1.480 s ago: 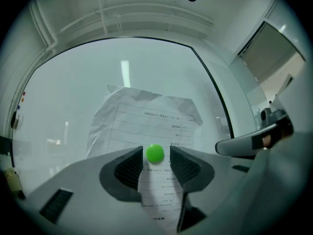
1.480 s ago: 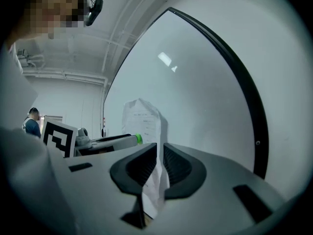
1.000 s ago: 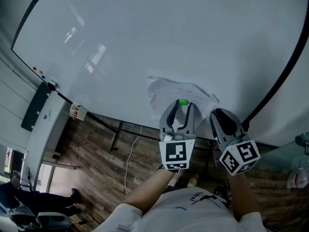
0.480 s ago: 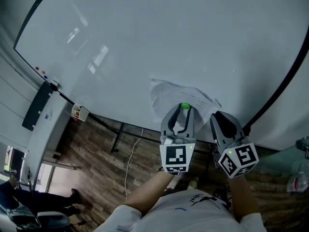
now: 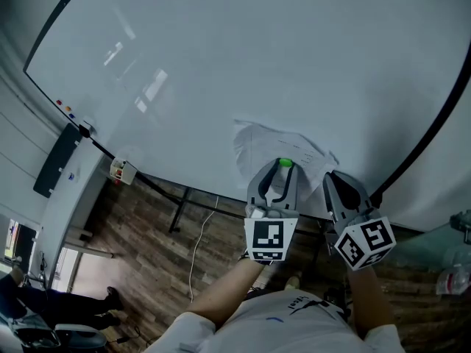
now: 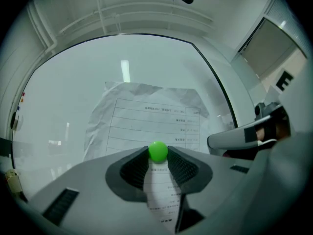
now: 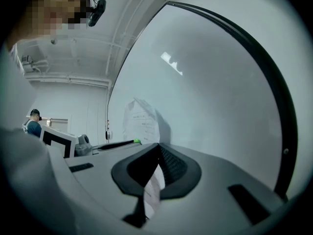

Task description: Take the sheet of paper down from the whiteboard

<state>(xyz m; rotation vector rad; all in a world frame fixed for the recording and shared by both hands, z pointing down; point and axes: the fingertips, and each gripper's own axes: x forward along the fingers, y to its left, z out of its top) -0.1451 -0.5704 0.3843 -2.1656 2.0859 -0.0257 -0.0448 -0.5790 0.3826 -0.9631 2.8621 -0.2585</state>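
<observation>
Since a second ago my left gripper's (image 5: 283,169) jaws have narrowed; they now clench the green magnet (image 6: 158,151) on the sheet of paper (image 6: 146,114), low on the whiteboard (image 5: 257,50). The sheet's long axis runs 12 to 6, and its print is too small to read. At 3 o'clock from the magnet, my right gripper's (image 7: 157,148) jaws pinch the sheet's edge.

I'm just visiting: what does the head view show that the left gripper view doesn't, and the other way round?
Only the head view: the brown wooden floor and the black-and-white marker cube on each hand-held gripper. Only the left gripper view: the ceiling and the printed table lines on the crumpled white sheet of paper. Both: the big white whiteboard, that sheet on it, the small round green magnet pinched by the left hand-held gripper, and the right hand-held gripper.
</observation>
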